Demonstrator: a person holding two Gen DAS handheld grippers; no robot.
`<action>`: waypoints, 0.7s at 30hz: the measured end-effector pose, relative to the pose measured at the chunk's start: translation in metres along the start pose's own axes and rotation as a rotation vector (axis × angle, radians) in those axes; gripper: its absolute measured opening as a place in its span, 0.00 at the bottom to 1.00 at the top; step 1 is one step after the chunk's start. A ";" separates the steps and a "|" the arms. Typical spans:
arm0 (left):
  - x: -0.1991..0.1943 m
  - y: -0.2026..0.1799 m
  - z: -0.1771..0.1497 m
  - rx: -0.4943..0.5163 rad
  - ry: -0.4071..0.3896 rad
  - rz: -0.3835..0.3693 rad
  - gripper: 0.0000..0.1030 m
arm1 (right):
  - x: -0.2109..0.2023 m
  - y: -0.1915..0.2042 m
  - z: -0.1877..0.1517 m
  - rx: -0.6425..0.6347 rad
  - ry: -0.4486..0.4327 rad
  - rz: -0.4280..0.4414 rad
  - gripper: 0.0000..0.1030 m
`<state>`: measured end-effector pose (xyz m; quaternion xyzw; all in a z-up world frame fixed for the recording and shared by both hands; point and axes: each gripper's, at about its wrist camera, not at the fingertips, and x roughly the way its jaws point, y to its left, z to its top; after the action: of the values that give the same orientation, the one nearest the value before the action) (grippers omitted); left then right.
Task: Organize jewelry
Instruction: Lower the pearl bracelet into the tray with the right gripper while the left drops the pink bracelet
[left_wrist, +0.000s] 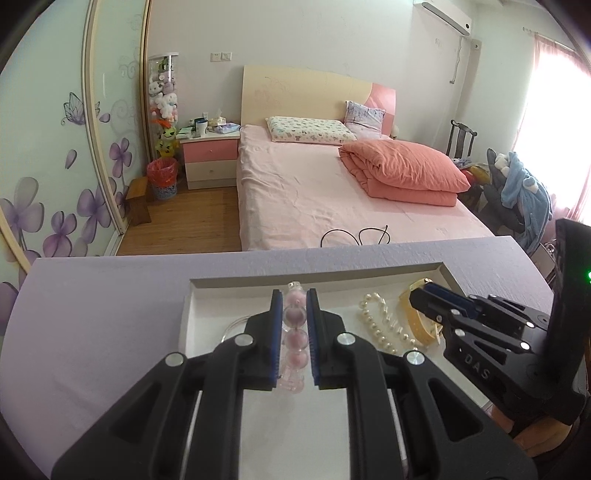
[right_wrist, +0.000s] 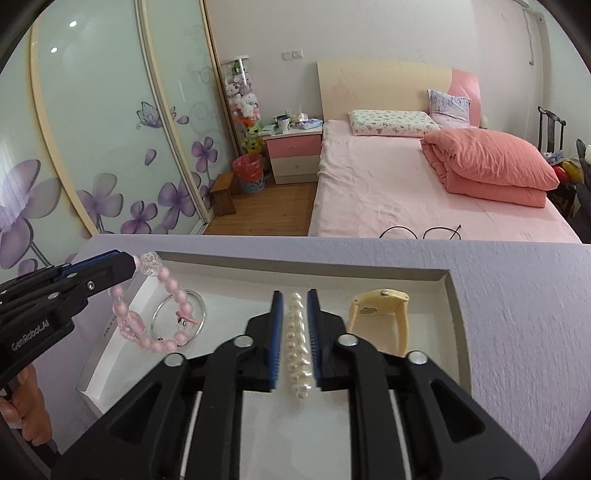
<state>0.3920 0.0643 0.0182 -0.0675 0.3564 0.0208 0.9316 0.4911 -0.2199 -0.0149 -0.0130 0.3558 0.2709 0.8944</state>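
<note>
Left wrist view: the left tool is clamped on the pink bead bracelet, whose beads run between the two blue pads above the white tray. The tray sits recessed in the lavender table. Further right in the tray lie the pearl bracelet and the cream watch. The right tool enters from the right, its tip over the watch; from this side its jaws cannot be judged.

Right wrist view: the right tool has its pads slightly apart on either side of the pearl bracelet; whether the pads still press on the pearls cannot be told. The cream watch stands on edge just right of it. Shown only here: a thin silver bangle lies on the tray floor, and the pink bead bracelet hangs as a full loop from the left tool, over the bangle. A hand grips the left tool's handle
</note>
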 end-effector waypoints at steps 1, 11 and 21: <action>0.001 -0.001 0.000 0.000 0.000 -0.003 0.13 | -0.002 -0.002 -0.002 0.001 -0.007 -0.006 0.30; 0.011 -0.010 0.004 0.006 0.003 -0.019 0.13 | -0.012 -0.010 -0.010 0.001 -0.018 -0.036 0.31; 0.007 -0.001 0.001 -0.019 -0.019 0.015 0.42 | -0.018 -0.018 -0.022 -0.008 -0.010 -0.057 0.31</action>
<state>0.3978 0.0635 0.0139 -0.0736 0.3478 0.0320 0.9341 0.4748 -0.2484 -0.0229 -0.0253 0.3499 0.2465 0.9034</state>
